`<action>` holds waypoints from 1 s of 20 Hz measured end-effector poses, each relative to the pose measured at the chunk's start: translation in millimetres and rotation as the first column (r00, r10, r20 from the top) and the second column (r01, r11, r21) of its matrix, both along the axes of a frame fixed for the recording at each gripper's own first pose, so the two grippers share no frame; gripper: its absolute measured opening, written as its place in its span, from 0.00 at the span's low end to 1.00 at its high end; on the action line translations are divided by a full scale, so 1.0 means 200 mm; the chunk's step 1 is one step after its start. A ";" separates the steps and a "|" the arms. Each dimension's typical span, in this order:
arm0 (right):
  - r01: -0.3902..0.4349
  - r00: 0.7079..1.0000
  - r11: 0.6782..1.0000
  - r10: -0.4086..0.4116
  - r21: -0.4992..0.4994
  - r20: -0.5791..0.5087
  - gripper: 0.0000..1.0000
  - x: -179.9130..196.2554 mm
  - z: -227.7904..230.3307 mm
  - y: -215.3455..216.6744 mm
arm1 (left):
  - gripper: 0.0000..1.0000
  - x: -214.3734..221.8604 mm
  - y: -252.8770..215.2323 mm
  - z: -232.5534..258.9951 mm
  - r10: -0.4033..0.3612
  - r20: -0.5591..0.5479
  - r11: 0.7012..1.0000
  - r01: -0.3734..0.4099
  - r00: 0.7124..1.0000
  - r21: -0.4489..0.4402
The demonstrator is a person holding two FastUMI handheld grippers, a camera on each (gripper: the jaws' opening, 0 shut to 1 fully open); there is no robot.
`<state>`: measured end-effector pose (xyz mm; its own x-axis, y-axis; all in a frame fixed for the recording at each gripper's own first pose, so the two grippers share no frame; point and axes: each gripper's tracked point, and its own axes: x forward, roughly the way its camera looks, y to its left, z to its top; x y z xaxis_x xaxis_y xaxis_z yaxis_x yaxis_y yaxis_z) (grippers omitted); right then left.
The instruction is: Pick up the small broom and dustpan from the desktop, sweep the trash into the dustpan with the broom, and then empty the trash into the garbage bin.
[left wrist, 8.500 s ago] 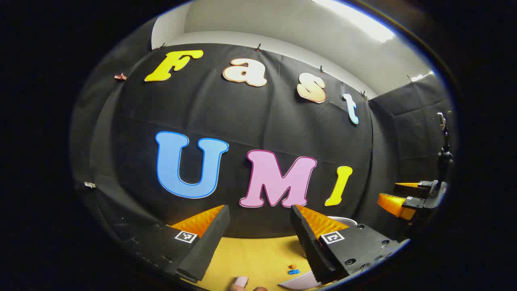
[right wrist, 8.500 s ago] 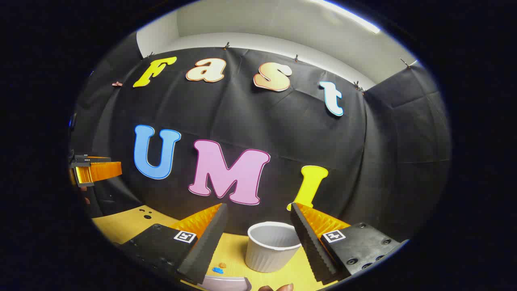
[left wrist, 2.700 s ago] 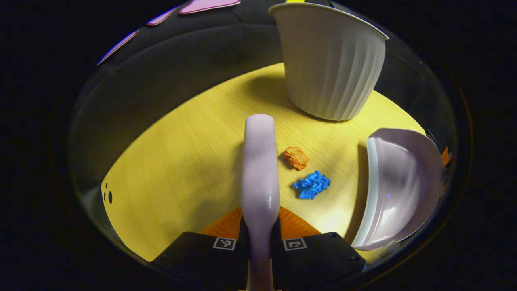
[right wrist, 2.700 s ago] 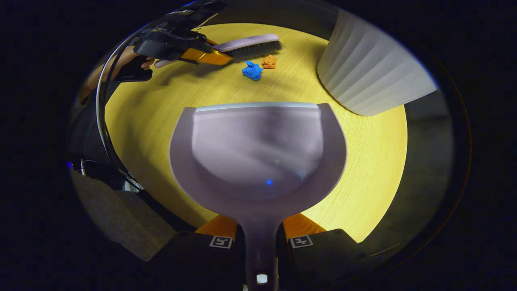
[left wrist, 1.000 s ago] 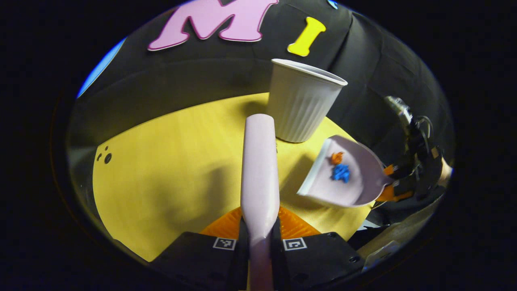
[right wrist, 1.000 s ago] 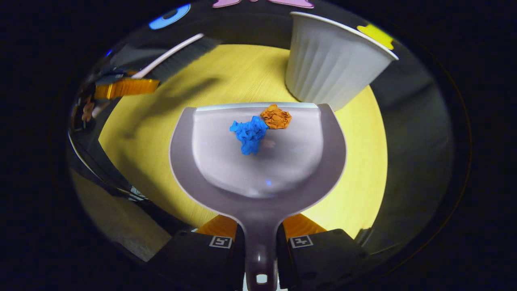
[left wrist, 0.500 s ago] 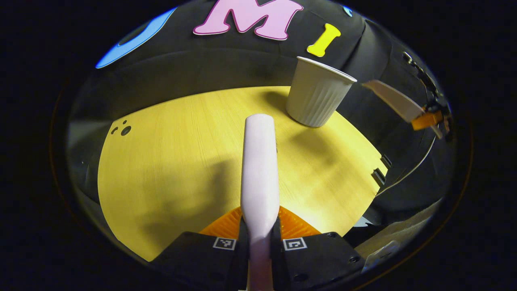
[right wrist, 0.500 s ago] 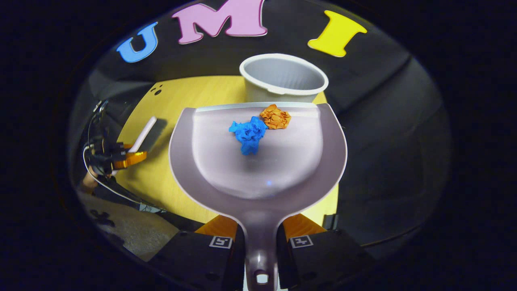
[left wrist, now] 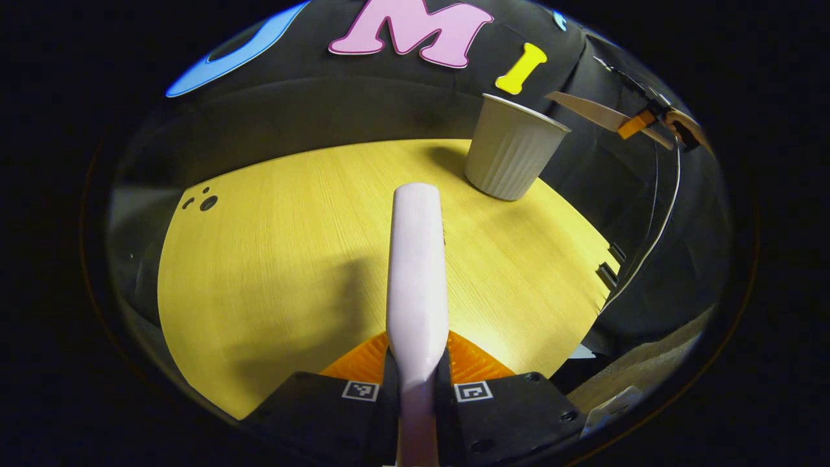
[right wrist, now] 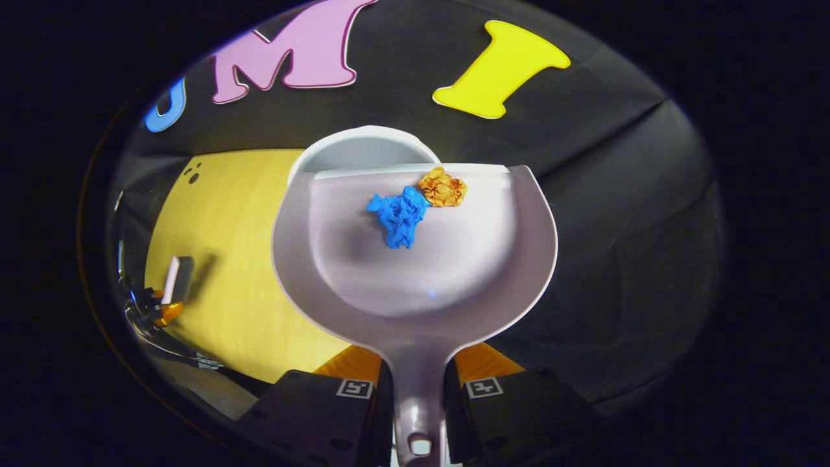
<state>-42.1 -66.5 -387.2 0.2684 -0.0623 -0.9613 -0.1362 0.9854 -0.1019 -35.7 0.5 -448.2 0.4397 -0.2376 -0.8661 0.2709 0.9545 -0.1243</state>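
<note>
Overhead, right tool [right wrist: 418, 389] clamps dustpan [right wrist: 415, 285] above bin [right wrist: 363, 146]; left tool [left wrist: 417, 383] grips broom [left wrist: 416, 272].

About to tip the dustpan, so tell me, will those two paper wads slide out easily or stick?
The blue wad and orange wad look crumpled and light, probably tumbling readily. The dustpan looks smooth and glossy, so little should hold them. They sit near its front lip above the bin; a slight tilt likely suffices.
</note>
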 end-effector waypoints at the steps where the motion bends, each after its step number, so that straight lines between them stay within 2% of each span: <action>1: -0.022 1.000 0.999 0.021 -0.031 -0.012 0.37 -0.01 0.01 -0.01 | 0.28 0.01 0.01 0.00 -0.002 0.004 1.000 0.002 1.000 0.005; 6: -0.134 0.986 0.982 0.119 -0.130 -0.119 0.36 0.00 0.09 -0.15 | 0.28 0.03 0.06 0.01 0.019 0.003 1.000 -0.019 1.000 0.008; 8: -0.193 0.970 0.967 0.163 -0.165 -0.179 0.32 -0.03 0.14 -0.24 | 0.28 0.02 0.07 0.00 0.026 -0.006 1.000 -0.026 1.000 0.004; 12: -0.279 0.940 0.940 0.227 -0.195 -0.253 0.39 0.03 0.15 -0.25 | 0.28 0.01 0.09 -0.02 0.043 -0.019 0.999 -0.043 0.999 0.009; 13: -0.301 0.932 0.932 0.242 -0.203 -0.270 0.36 0.03 0.15 -0.26 | 0.28 0.01 0.09 -0.02 0.049 -0.022 0.999 -0.049 0.999 0.007; 18: -0.413 0.887 0.878 0.328 -0.241 -0.324 0.36 0.11 0.14 -0.25 | 0.28 -0.01 0.10 -0.05 0.069 -0.029 0.998 -0.069 0.997 0.007; 20: -0.472 0.860 0.841 0.373 -0.264 -0.349 0.36 0.14 0.14 -0.24 | 0.28 -0.02 0.09 -0.06 0.070 -0.031 0.998 -0.070 0.997 0.010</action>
